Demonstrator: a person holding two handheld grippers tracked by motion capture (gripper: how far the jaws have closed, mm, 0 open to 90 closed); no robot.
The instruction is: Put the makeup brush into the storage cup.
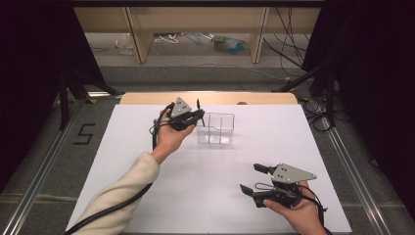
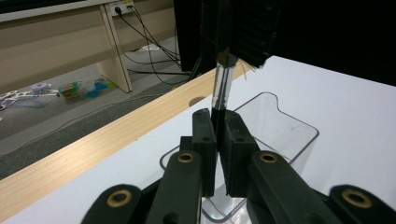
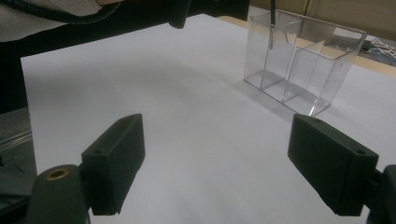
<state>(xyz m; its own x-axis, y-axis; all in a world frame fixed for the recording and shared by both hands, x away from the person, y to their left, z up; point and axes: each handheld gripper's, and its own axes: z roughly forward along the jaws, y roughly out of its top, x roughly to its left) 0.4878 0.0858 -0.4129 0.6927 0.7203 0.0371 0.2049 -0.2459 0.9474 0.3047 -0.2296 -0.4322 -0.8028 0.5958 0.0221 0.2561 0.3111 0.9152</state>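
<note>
A clear plastic organizer [image 1: 216, 129] with compartments stands at the back middle of the white table sheet [image 1: 195, 191]. My left gripper [image 1: 199, 117] hovers at its left end, shut on a slim pen [image 1: 198, 105] with a clear barrel and dark ends. In the left gripper view the pen [image 2: 221, 88] stands upright between the closed jaws of the left gripper [image 2: 217, 126], over the organizer [image 2: 292, 125]. In the right gripper view the pen's lower end [image 3: 272, 29] dips into the end compartment of the organizer [image 3: 303, 60]. My right gripper [image 1: 250, 177] [image 3: 217, 158] rests open and empty near the front right.
A wooden table edge [image 1: 210, 98] runs behind the white sheet. Beyond it are floor cables [image 1: 288, 54], bench legs and small clutter [image 1: 227, 44]. Metal rails [image 1: 352, 171] flank the table. Dark curtains stand on both sides.
</note>
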